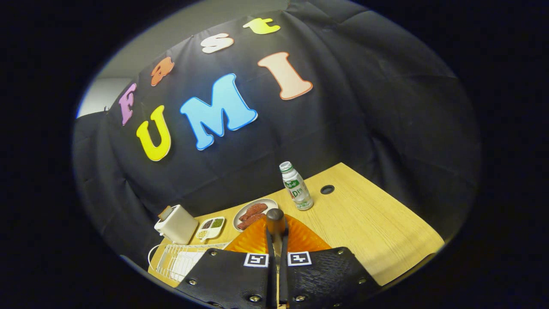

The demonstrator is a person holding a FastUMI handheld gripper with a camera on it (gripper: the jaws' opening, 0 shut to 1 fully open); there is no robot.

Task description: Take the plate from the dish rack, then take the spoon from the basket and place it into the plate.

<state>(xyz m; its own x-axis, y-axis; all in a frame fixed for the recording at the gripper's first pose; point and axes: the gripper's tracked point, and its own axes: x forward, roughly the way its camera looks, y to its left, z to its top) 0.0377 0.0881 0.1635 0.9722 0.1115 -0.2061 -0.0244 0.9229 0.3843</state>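
My tongs (277, 240) are pinched nearly closed on the wooden-handled spoon (275, 223), its handle end poking up between the fingers. The orange ribbed plate (300, 238) sits right below, mid-desk (369, 223); I should lower gently before letting go.

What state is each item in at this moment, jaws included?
gripper: jaws shut on the spoon handle.
spoon: held, its wooden handle end sticking up past the jaws, above the orange plate.
orange plate: on the table just ahead of the jaws.
bottle: upright, capped.
white dish: holds reddish food pieces.
dish rack: on the table, no plate visible in it.
toaster: upright, something in its slot.
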